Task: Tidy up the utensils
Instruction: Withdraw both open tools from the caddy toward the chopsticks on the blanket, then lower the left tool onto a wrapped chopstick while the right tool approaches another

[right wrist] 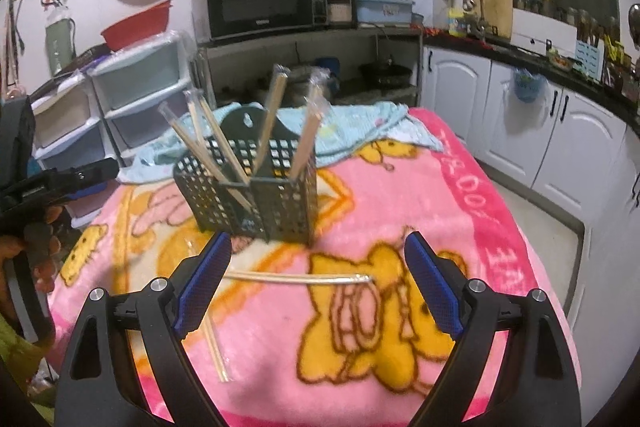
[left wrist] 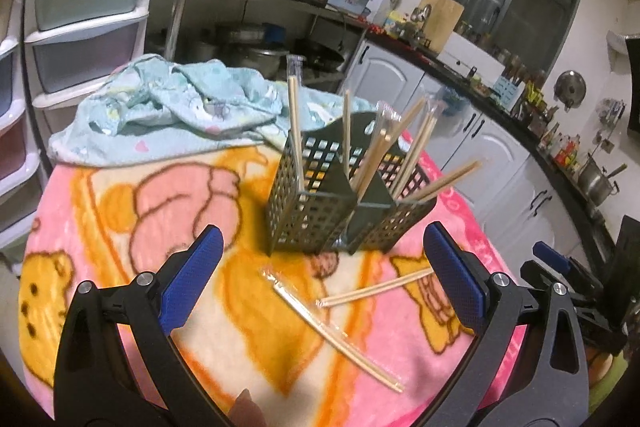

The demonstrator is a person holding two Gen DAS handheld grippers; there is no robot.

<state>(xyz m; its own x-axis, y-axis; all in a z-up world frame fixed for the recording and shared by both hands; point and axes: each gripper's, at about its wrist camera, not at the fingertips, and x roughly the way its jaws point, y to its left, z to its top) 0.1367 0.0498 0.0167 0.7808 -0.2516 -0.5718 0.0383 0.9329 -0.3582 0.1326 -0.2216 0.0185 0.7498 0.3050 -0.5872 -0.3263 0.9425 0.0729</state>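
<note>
Right wrist view: my right tool [right wrist: 318, 283] gapes wide over the wrapped chopsticks [right wrist: 300, 279] lying just ahead, short of the utensil basket [right wrist: 256, 195]; left tool [left wrist: 322, 283] likewise apart, empty

Both wrist views angled down, close (sharing utensil basket [left wrist: 344, 199] [right wrist: 256, 187]).

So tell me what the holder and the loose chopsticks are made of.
Holder: looks like matte dark green plastic, a moulded grid of square holes. Chopsticks on the blanket: pale wood or bamboo, each pair in a clear glossy wrapper that glints.
</note>
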